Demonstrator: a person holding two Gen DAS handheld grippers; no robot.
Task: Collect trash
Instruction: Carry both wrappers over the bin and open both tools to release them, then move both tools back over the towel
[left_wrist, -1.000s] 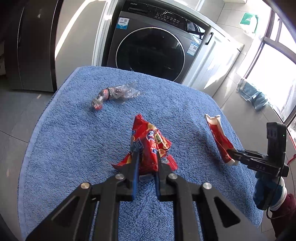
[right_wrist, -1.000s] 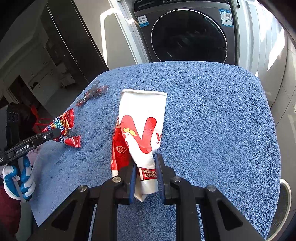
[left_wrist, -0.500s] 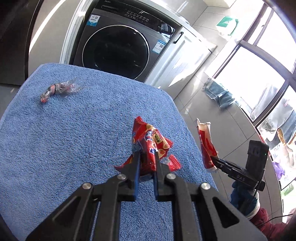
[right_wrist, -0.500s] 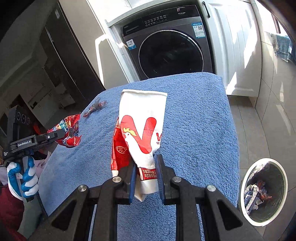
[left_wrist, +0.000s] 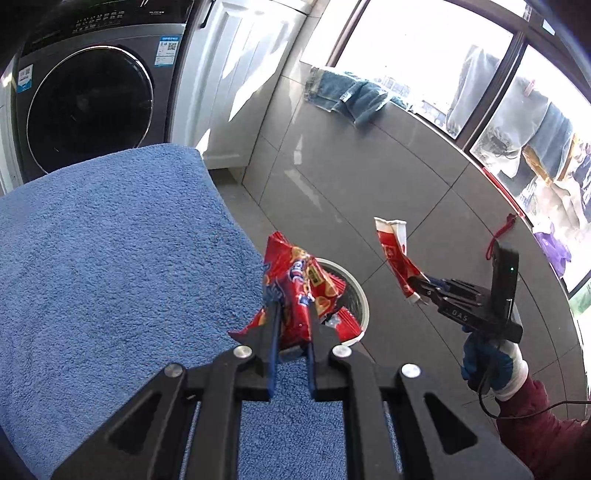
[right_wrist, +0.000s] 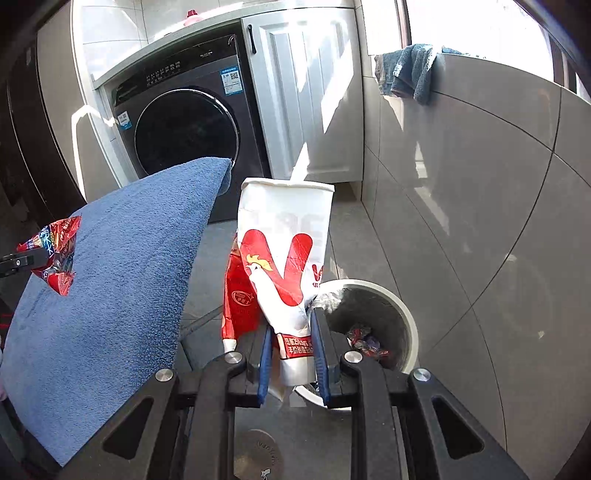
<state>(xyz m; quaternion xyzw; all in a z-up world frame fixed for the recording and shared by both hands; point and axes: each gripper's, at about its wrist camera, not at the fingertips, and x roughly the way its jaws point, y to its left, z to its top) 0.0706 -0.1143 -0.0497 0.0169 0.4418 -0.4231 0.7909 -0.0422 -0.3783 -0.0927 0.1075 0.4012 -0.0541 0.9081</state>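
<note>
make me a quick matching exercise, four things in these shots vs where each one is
Things:
1. red snack wrapper
2. white rooster paper bag
3. crumpled wrappers
4. blue towel

Places:
a. inside the white trash bin
b. draped over the grey ledge
c. in the right hand-held gripper
d. in the left hand-held gripper

Pairs: 1-d, 2-c, 3-a, 4-b

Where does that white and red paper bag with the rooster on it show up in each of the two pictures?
Left wrist view: the paper bag is at right of centre, pinched in the right gripper above the floor.
Right wrist view: the bag fills the centre.
Shared landmark: the washing machine, upper left in both.
</note>
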